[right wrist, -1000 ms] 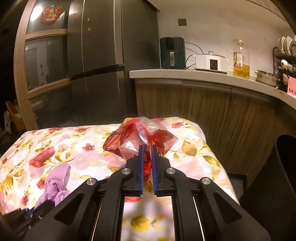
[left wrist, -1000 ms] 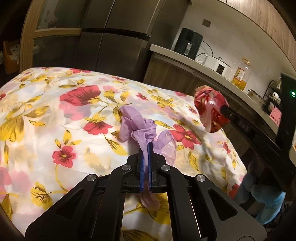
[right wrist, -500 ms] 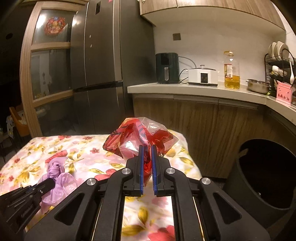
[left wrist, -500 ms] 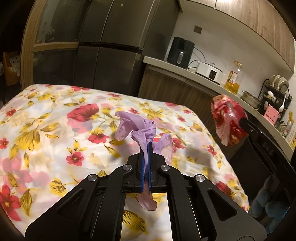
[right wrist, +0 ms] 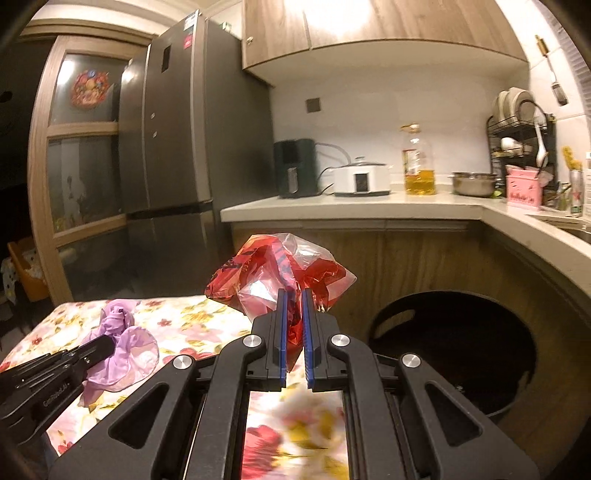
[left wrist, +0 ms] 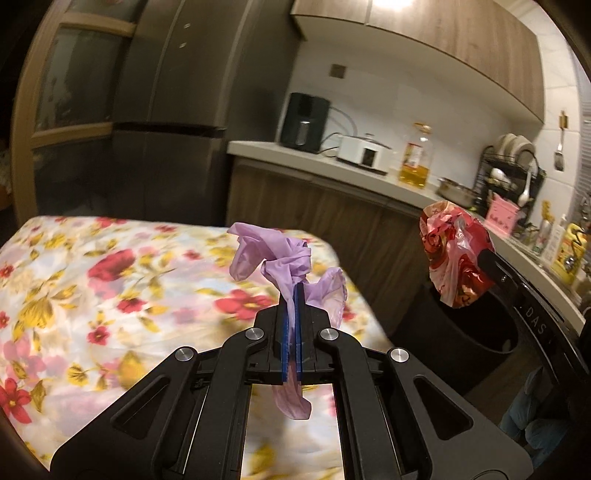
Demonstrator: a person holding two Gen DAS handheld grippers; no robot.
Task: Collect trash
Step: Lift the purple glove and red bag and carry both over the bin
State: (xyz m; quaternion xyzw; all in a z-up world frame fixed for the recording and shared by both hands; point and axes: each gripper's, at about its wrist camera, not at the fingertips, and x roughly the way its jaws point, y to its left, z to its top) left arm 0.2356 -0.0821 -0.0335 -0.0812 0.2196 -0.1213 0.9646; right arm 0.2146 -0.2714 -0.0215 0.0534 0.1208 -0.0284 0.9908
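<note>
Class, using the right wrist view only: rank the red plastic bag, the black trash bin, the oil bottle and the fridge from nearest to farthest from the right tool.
1. Red plastic bag: clamped in the right tool.
2. Black trash bin: low, just right of it.
3. Oil bottle and fridge: both far back, bottle on the counter to the right, fridge to the left; too close to rank.

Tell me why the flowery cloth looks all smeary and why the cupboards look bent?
Left wrist view: the flowered tablecloth is smeared by motion blur, while the purple bag in the left gripper stays sharp. Right wrist view: the cloth is blurriest just beneath the right gripper holding the red bag. Both views: the fisheye lens curves the wooden cupboards, and the corners go dark.
</note>
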